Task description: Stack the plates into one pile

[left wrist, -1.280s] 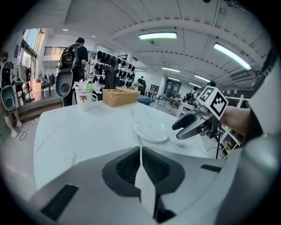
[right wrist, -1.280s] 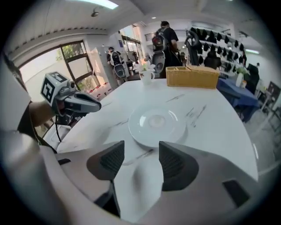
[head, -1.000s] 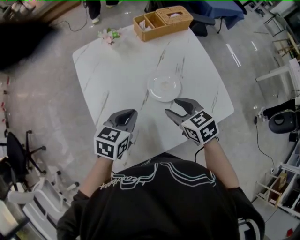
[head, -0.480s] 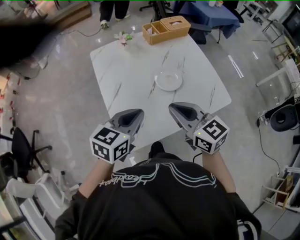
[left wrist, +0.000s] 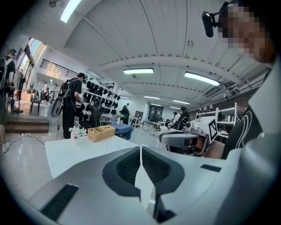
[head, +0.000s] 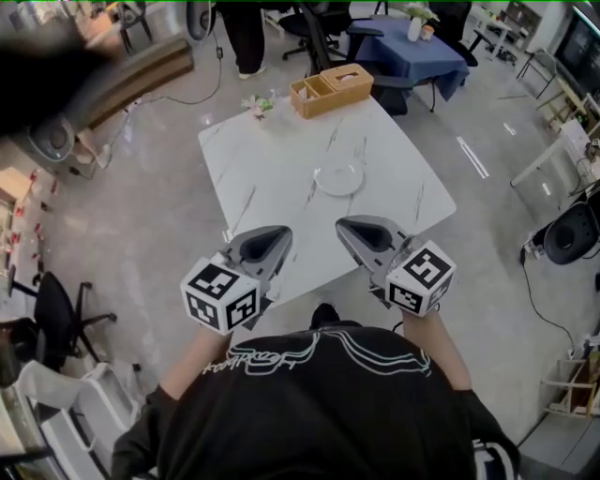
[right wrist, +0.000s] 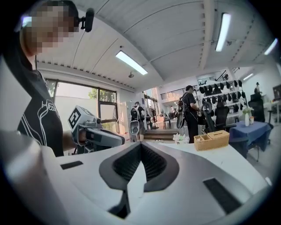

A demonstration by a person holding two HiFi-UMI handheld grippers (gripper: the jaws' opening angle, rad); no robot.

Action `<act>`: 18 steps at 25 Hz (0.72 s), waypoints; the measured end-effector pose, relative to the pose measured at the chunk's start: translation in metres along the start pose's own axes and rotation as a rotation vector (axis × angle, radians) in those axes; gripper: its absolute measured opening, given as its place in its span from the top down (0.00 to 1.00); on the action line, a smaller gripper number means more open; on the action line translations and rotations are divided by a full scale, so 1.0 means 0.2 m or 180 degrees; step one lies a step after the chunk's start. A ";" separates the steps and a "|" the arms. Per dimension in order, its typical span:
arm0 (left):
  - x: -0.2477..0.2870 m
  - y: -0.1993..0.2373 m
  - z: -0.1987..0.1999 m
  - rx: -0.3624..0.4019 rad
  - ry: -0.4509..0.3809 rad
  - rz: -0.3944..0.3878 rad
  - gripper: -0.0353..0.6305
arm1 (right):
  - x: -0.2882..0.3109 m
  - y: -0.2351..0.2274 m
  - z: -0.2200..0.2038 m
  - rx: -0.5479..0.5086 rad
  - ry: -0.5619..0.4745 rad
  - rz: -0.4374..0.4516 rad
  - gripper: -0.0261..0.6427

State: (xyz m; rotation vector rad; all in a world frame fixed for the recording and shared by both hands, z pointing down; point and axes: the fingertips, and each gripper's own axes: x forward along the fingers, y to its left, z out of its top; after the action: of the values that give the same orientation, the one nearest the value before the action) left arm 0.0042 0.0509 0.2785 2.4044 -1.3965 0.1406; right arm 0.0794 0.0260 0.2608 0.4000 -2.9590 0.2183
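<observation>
One pile of pale plates [head: 338, 178] lies on the white marble table [head: 272, 178], right of its middle. Both grippers hang in the air in front of the person's chest, short of the table's near edge and well away from the plates. My left gripper [head: 278, 234] is shut with nothing in it, its jaws meeting in the left gripper view [left wrist: 140, 148]. My right gripper [head: 343, 225] is shut too; its jaws have just been closing with nothing between them [right wrist: 140, 146]. The plates do not show in either gripper view.
A wooden box [head: 332, 90] and a small vase of flowers [head: 258, 105] stand at the table's far edge. Beyond are a blue-clothed table [head: 403, 45], a standing person [head: 239, 28] and office chairs [head: 52, 319] at the left. Grey floor surrounds the table.
Both grippers have risen and drawn back from the plates toward the person. The right gripper's jaws, open a second ago, are closed. The table looks smaller and farther away.
</observation>
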 end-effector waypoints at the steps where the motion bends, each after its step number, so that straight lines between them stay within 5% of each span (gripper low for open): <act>1: -0.01 0.00 0.01 0.0016 -0.0016 0.0005 0.90 | 0.00 0.01 0.01 -0.0072 0.0015 -0.0029 0.92; 18: -0.11 -0.07 -0.07 0.0111 -0.0010 -0.0014 0.90 | -0.05 0.11 -0.07 0.0030 0.0103 -0.0212 0.92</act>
State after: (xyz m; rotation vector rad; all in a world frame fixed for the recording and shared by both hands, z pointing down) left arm 0.0071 0.0799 0.2827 2.4367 -1.4012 0.1616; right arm 0.0856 0.0517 0.2691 0.4905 -2.9085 0.2286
